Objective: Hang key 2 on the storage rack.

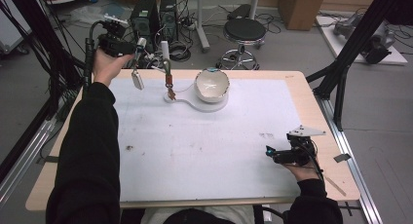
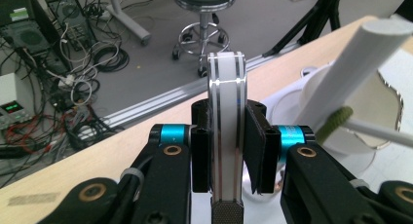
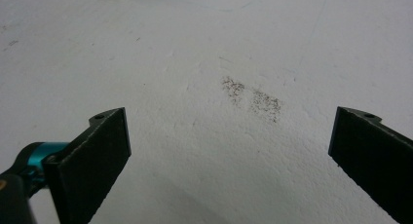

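At the table's far left, my left gripper (image 1: 135,47) is held up in the person's hand, shut on a slim white tool (image 1: 138,80) that hangs down over the mat's far left corner. In the left gripper view the tool (image 2: 225,87) is white with silver stripes, clamped upright between the jaws of my left gripper (image 2: 226,136). Just right of it is a small stand with a white rod (image 1: 164,48) (image 2: 360,63) and a brown clip (image 1: 169,81). A white bowl (image 1: 212,84) sits on the stand's flat base (image 1: 187,102). My right gripper (image 1: 269,153) (image 3: 229,151) rests open near the right front.
A white mat (image 1: 195,151) covers most of the wooden table (image 1: 311,107). A patch of dark specks (image 3: 253,100) (image 1: 266,135) marks the mat just ahead of my right gripper. Beyond the far edge are a stool (image 1: 243,31), computer towers (image 1: 146,17) and cables. A black frame leg (image 1: 341,73) stands at the right.
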`<state>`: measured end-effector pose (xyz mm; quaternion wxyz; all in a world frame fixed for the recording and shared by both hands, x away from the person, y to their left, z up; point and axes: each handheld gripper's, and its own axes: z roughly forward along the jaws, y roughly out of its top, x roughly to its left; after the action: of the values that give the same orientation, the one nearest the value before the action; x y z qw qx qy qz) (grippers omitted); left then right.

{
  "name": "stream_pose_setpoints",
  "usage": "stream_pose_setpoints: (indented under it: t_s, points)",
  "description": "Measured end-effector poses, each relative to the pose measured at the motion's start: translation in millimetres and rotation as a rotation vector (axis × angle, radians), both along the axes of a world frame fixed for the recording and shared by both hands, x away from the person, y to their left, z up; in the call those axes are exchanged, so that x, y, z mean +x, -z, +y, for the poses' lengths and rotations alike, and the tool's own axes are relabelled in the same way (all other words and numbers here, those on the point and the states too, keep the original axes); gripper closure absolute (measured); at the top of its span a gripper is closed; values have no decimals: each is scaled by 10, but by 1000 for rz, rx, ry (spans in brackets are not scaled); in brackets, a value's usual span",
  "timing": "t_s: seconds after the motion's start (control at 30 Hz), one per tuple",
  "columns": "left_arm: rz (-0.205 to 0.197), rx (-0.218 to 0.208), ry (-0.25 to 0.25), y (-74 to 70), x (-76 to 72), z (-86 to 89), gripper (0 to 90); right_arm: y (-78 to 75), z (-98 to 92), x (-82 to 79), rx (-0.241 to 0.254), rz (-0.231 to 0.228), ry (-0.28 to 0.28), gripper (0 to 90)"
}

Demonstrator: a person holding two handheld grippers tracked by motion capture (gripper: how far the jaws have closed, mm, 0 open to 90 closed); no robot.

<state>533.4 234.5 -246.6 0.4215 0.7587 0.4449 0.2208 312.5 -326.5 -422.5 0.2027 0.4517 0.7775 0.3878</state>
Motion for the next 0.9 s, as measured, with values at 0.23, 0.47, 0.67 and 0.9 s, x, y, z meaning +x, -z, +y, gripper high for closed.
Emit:
stream_pose_setpoints:
  t_s: [0.23, 0.47, 0.67, 0.9]
  points:
    - [-14, -21, -26, 92, 75, -128, 746, 16, -12, -1, -1, 3, 2, 6]
    - [-63, -44, -44, 97, 85, -266, 746, 14, -25, -15, 2, 4, 7, 6]
    - [-91, -73, -37, 88, 74, -293, 746, 17, -32, -17, 2, 3, 7, 6]
    - [-127, -70, -35, 79, 53, -376, 745, 27, -32, -8, -3, 5, 8, 6]
